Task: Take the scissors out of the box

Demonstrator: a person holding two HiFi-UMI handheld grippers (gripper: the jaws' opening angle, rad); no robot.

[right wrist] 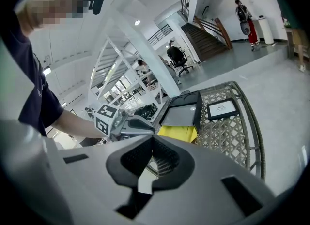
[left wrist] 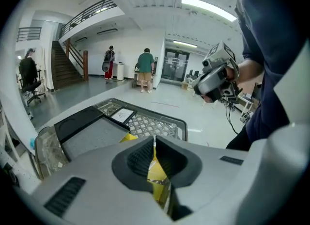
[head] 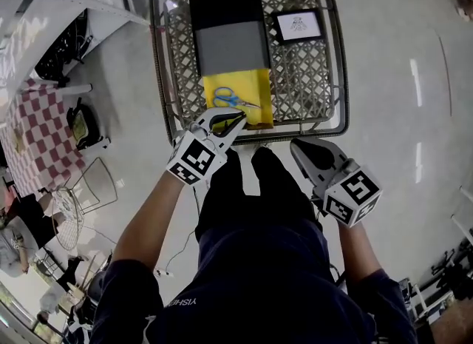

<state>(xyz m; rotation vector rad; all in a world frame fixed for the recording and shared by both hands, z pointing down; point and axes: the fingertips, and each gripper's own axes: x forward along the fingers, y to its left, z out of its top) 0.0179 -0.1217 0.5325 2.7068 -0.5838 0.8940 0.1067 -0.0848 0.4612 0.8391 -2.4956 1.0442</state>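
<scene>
Blue-handled steel scissors (head: 236, 100) lie flat on a yellow tray (head: 259, 86) at centre frame, below a black-and-grey box (head: 230, 39) in a lattice basket (head: 314, 76). The left gripper (head: 239, 119) is closed and empty over the tray's lower edge. The right gripper (head: 297, 146) is closed outside the rim.

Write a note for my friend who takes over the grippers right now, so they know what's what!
Left gripper: shut, empty, over the near end of the yellow box.
Right gripper: shut, empty, outside the basket, by its near rim.
Scissors: blue-handled, lying in the yellow box, untouched.
Done: nothing lifted yet.
Left to do: probably open the left jaws, grip the scissors, lift them out.
</scene>
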